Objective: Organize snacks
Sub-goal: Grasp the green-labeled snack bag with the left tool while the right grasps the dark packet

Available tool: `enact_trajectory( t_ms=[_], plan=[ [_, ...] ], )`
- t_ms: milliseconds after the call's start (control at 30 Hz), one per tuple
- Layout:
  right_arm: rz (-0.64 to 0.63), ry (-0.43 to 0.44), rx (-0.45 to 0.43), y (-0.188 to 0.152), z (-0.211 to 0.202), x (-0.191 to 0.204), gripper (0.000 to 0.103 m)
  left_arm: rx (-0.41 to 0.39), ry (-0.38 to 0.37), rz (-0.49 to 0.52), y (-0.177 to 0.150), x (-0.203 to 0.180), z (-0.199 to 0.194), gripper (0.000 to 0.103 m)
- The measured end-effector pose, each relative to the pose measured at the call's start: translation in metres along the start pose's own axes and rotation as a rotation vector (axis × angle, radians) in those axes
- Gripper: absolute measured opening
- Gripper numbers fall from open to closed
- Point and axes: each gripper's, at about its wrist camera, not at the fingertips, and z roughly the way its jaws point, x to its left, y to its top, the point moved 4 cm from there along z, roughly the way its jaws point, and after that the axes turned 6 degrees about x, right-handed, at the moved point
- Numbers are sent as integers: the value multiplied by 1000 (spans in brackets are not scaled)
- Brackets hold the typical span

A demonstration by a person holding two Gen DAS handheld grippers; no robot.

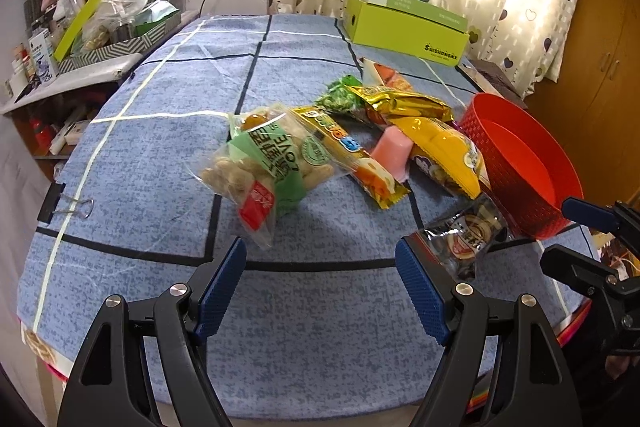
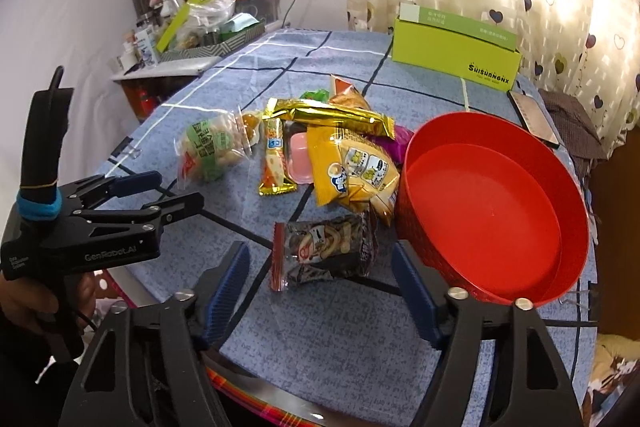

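A dark wrapped snack packet (image 2: 324, 251) lies on the blue cloth just ahead of my right gripper (image 2: 320, 249). Its jaws stand open on either side of the packet, pads clear of it. Right beside it stands the empty red basket (image 2: 500, 203). Behind the packet lies a pile: a yellow chips bag (image 2: 352, 167), a pink jelly cup (image 2: 300, 157), a long yellow bar (image 2: 274, 163), a gold wrapper (image 2: 328, 115) and a peanut bag with a green label (image 1: 268, 163). My left gripper (image 1: 322, 245) hangs open over bare cloth in front of the peanut bag, holding nothing.
A lime-green box (image 1: 404, 27) sits at the table's far side by the curtain. A cluttered shelf (image 1: 100, 27) borders the left edge. A black binder clip (image 1: 64, 207) pins the cloth at the left rim. A person's hand (image 2: 24, 307) holds the left gripper's handle.
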Motion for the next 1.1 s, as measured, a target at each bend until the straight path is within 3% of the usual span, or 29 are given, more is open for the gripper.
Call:
enact_trajectory(
  t_ms=[100,233,500,767,1100],
  plan=[
    [8,11,13,7,3,-2,60,-10,-7,-14,1,7,-1,78],
    [-18,-3,0,19,1,1,60,-23,-37,-41,5,18,-7,78],
    [-19,29,40,22,16,8,60,-56,-22,-42,17,39,-12,78],
    [28,32,81,11,31,6,60,-110,-19,147,54,40,-7,78],
    [135,53,142,-13,38,0,61,-58,-80,338,64,29,26,78]
  ],
)
